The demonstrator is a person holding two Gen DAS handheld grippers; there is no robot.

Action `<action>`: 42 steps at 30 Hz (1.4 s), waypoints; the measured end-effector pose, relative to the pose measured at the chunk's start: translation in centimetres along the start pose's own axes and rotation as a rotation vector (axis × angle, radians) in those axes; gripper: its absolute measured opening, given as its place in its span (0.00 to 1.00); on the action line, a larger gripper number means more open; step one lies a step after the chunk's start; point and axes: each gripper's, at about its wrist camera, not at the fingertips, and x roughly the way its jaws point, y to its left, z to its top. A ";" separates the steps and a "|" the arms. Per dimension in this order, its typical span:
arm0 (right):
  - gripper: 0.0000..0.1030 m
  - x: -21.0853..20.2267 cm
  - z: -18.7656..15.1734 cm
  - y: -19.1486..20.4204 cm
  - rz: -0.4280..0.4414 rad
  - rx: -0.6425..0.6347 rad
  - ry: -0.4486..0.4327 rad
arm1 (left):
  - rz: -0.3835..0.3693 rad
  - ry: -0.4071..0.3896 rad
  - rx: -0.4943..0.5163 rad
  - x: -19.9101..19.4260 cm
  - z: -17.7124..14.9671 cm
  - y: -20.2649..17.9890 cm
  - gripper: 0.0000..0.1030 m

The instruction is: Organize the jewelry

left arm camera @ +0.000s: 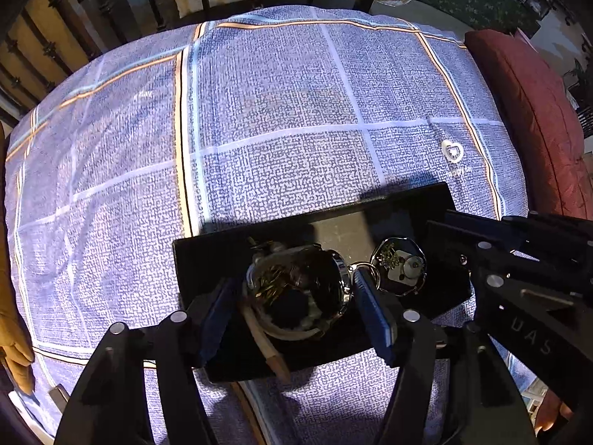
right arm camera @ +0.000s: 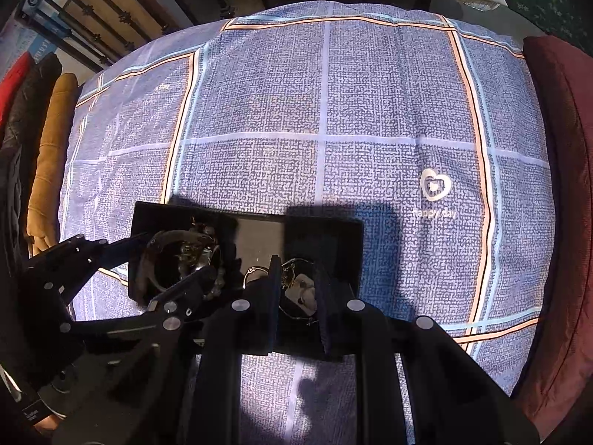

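Your left gripper (left arm camera: 296, 307) points almost straight down, and its two blue-padded fingers (left arm camera: 372, 315) stand wide apart on both sides of a big round glass dish (left arm camera: 300, 289). The pads are close to the rim of the dish, but I cannot tell if they press on it; a small gap seems to show at the right pad. Inside this dish you have a tangle of thin gold-coloured pieces and something pale and beaded along the lower wall. A pale strap or stick comes out from under the dish toward you.

Your right gripper (right arm camera: 298, 293) also points steeply down, and its jaws are much narrower. Between them is a small dish (right arm camera: 302, 293) with a facetted rim, and the fingers (right arm camera: 274, 296) stand just beside its two sides. If they really squeeze it I cannot tell, because the shadow is deep there. In the left wrist view the small dish (left arm camera: 398, 265) holds a little green-gold piece and a white round piece. A metal ring (right arm camera: 255, 272) lies just beside its left edge.

Both dishes stand on a flat black tray (left arm camera: 207, 259), the big one at the left and the small one at the right, near each other. The tray lies on a blue checked bedcover (left arm camera: 278, 111) with orange lines and a white heart print (right arm camera: 435, 184). A dark red cushion (right arm camera: 559, 185) lies at the right border of the bedcover.
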 end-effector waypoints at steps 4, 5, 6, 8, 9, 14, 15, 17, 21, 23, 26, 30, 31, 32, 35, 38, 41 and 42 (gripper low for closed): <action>0.47 -0.4 0.0 -0.4 -0.013 0.016 -0.012 | 0.062 -0.045 0.006 -1.1 0.0 0.0 0.82; 0.51 -0.7 -0.1 -0.5 -0.017 0.021 -0.019 | 0.080 -0.042 0.000 -1.2 0.0 0.2 0.86; 0.56 -0.9 -0.1 -0.6 -0.025 0.024 -0.023 | 0.090 -0.020 -0.007 -1.1 -0.1 0.3 0.88; 0.58 -1.3 -0.3 -0.9 -0.046 0.033 -0.026 | 0.098 0.016 -0.012 -1.0 -0.2 0.5 0.88; 0.61 -1.4 -0.2 -1.0 -0.053 0.040 -0.024 | 0.092 0.017 -0.014 -1.1 -0.4 0.6 0.88; 0.70 -2.5 -0.9 -1.5 -0.084 0.086 -0.024 | 0.081 0.026 -0.050 -2.2 -1.5 1.2 0.88; 0.70 -2.7 -1.1 -1.6 -0.083 0.088 -0.025 | 0.090 0.023 -0.052 -2.4 -1.7 1.2 0.88; 0.70 -3.1 -1.6 -1.4 -0.086 0.086 -0.026 | 0.103 0.013 -0.053 -3.0 -2.0 1.4 0.88; 0.70 -3.8 -2.7 -0.4 -0.093 0.066 -0.029 | 0.084 0.009 -0.056 -3.5 -2.4 1.1 0.88; 0.70 -4.1 -3.2 -0.2 -0.092 0.064 -0.030 | 0.091 0.005 -0.048 -3.7 -2.5 0.7 0.88; 0.71 -4.4 -3.4 0.0 -0.095 0.056 -0.032 | 0.083 0.000 -0.040 -4.0 -2.6 0.4 0.88; 0.74 -4.5 -3.3 0.2 -0.095 0.056 -0.040 | 0.083 -0.009 -0.024 -4.4 -2.7 0.0 0.88; 0.75 -4.6 -3.3 0.2 -0.096 0.054 -0.042 | 0.084 -0.010 -0.024 -4.4 -2.7 0.0 0.88; 0.75 -4.6 -3.3 0.2 -0.095 0.053 -0.043 | 0.084 -0.011 -0.024 -4.4 -2.7 -0.1 0.88; 0.75 -4.7 -3.3 0.3 -0.094 0.050 -0.043 | 0.083 -0.010 -0.024 -4.4 -2.6 -0.1 0.88; 0.75 -4.6 -3.2 0.3 -0.093 0.048 -0.042 | 0.086 -0.004 -0.027 -4.3 -2.6 -0.1 0.88; 0.75 -4.5 -3.3 0.3 -0.092 0.051 -0.039 | 0.089 -0.002 -0.029 -4.2 -2.6 0.0 0.88; 0.75 -4.5 -3.3 0.3 -0.090 0.053 -0.039 | 0.092 -0.001 -0.029 -4.2 -2.6 0.1 0.88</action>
